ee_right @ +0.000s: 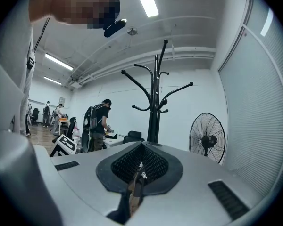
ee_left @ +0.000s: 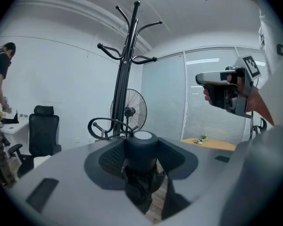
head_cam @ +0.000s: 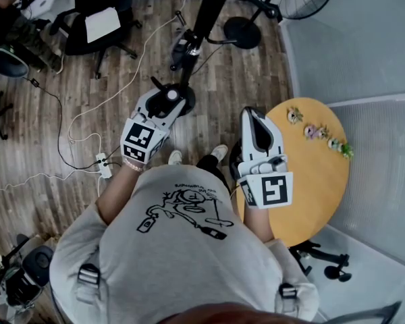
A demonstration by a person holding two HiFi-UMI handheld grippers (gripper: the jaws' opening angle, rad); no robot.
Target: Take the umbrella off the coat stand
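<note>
Left tool (ee_left: 141, 166): clamped wide on 1 folded black umbrella (ee_left: 142, 145), white cap uppermost, held near the coat stand (ee_left: 124, 74). Right tool (ee_right: 139, 168): jaws drawn together, nothing held, beside the round desk (head_cam: 320, 181).

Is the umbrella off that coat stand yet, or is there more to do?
Nearly done, it seems. The left gripper is closed around the folded umbrella, which sits in front of the coat stand, apart from its lower ring; the hooks look bare. The right gripper is empty. What seems left is carrying the umbrella clear.
</note>
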